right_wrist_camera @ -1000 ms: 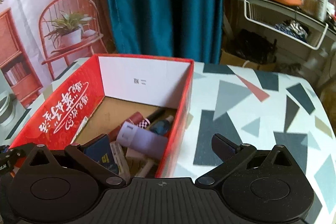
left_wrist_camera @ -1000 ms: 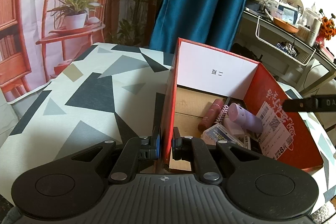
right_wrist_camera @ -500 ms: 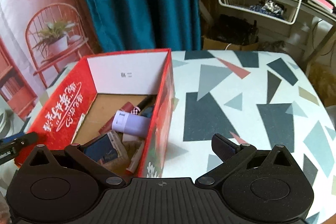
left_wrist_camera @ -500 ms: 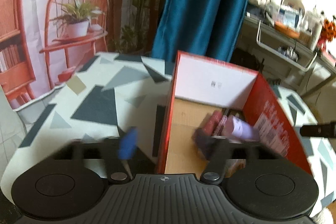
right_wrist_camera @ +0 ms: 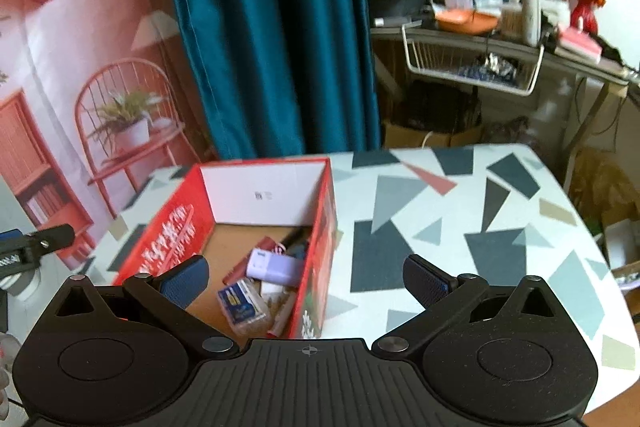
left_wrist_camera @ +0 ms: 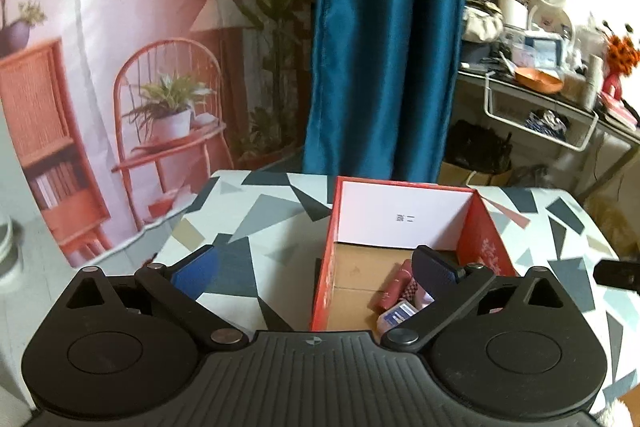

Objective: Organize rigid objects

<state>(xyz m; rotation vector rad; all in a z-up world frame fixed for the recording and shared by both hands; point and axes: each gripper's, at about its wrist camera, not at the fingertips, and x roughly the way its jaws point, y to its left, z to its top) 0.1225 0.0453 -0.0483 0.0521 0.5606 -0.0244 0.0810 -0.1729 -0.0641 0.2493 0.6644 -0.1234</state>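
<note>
An open red cardboard box (left_wrist_camera: 486, 247) (right_wrist_camera: 168, 231) stands on the patterned table. Inside lie a lilac cylinder (right_wrist_camera: 276, 265), a clear case with a blue label (right_wrist_camera: 240, 303) (left_wrist_camera: 398, 315), a dark red tube (left_wrist_camera: 394, 287) and other small items. My left gripper (left_wrist_camera: 312, 261) hovers above the box's near left wall. Its jaws are opening wide and the pads touch nothing. My right gripper (right_wrist_camera: 304, 267) is open over the box's near right wall, holding nothing. In each wrist view a dark tip of the other gripper shows at the edge.
The table (right_wrist_camera: 460, 219) has a white cloth with grey and black triangles, bare to the right of the box. Behind it hang a blue curtain (left_wrist_camera: 384, 67) and a printed backdrop. A cluttered desk with a wire basket (right_wrist_camera: 472, 67) stands at the back right.
My left gripper let go of the box's left wall, opened wide and rose back from it. My right gripper also rose and drew back, staying open. The box looks smaller in both views.
</note>
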